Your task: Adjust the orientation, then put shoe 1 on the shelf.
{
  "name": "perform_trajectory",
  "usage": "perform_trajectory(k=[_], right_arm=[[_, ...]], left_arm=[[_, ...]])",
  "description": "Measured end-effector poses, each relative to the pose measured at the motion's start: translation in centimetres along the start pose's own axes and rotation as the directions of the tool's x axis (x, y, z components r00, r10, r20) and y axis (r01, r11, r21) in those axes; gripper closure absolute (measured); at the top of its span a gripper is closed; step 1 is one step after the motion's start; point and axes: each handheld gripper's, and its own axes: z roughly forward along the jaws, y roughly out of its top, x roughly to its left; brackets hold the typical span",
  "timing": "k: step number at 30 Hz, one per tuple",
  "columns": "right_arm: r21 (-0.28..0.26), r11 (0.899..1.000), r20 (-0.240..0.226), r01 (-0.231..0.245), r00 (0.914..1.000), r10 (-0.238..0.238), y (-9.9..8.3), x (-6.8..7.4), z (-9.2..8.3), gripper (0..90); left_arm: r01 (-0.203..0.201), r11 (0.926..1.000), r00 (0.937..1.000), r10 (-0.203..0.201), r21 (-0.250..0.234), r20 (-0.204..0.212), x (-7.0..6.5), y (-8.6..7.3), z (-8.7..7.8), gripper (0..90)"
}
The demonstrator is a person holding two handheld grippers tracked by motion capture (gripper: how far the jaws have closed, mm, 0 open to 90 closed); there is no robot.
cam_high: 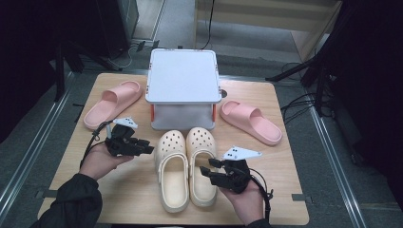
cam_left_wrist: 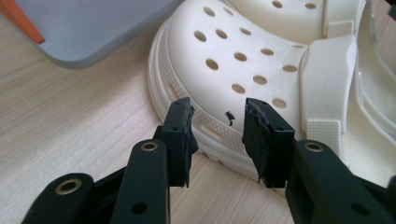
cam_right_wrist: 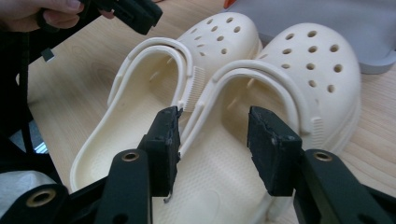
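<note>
Flanking the middle of the desk [cam_high: 133,199], two pink slides: left pink slide [cam_high: 113,103] angled toward the far left corner, right pink slide [cam_high: 250,121] angled toward the right edge, both well apart from the hands. Behind the clogs, a white two-tier stand [cam_high: 183,76] with orange posts, its grey lower shelf just beyond the clog toes. Nothing lying between either tool and the clogs.

Light wood-grain desk top, pale and bare toward the near edge. Beyond it, grey floor, dark equipment legs, trailing cables and metal rails along both sides.

At the centre, a pair of cream clogs side by side, touching, toes toward the stand: left clog [cam_high: 171,168] and right clog [cam_high: 202,164].

Left hand-held gripper [cam_high: 145,147] held in the left hand [cam_high: 97,160], just beside the left clog's toe and pointing at it; in the left gripper view, jaws parted a moderate gap, empty, framing the perforated toe side of the clog [cam_left_wrist: 243,60], apparently not touching it.

Right hand-held gripper [cam_high: 208,168] held in the right hand [cam_high: 248,202], at the heel side of the right clog; in the right gripper view, jaws spread, empty, framing that clog's heel strap and opening [cam_right_wrist: 261,93], contact not clear.
</note>
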Motion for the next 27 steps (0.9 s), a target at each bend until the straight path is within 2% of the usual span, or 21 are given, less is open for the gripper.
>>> perform_trajectory(k=[5,8,11,14,18,21,27], right_arm=[[0.017,1.0,-0.01,-0.014,0.9999,0.014,-0.2,0.4,1.0,48.6],[0.035,0.999,-0.012,-0.013,0.9998,0.013,-0.3,0.6,1.8,43.8],[0.044,0.999,0.0,-0.004,1.0,0.004,-0.4,0.8,2.3,43.6],[0.055,0.998,-0.005,-0.008,0.9999,0.009,-0.5,0.8,2.9,43.2],[0.052,0.999,0.006,-0.003,1.0,0.003,-0.3,1.0,3.5,39.6],[0.037,0.999,0.006,-0.014,0.9999,0.013,-0.1,1.1,3.8,36.6],[0.045,0.999,0.005,-0.021,0.9998,0.02,0.0,1.4,4.5,34.5]], left_arm=[[-0.011,0.9999,0.9999,0.011,-0.011,-0.002,0.1,0.7,-0.4,61.9],[-0.011,0.9995,0.9999,0.011,-0.029,-0.007,0.2,1.4,-1.0,66.2],[-0.023,0.9986,0.9997,0.023,-0.047,-0.007,0.1,2.0,-1.6,70.3],[-0.054,0.9978,0.9983,0.053,-0.039,-0.022,0.1,3.4,-2.2,71.2],[-0.083,0.9951,0.9959,0.081,-0.052,-0.04,0.2,5.5,-3.0,71.8],[-0.085,0.9934,0.9957,0.082,-0.077,-0.044,0.6,7.0,-3.6,72.2],[-0.099,0.9904,0.9934,0.093,-0.097,-0.068,1.2,9.8,-4.4,73.0]])
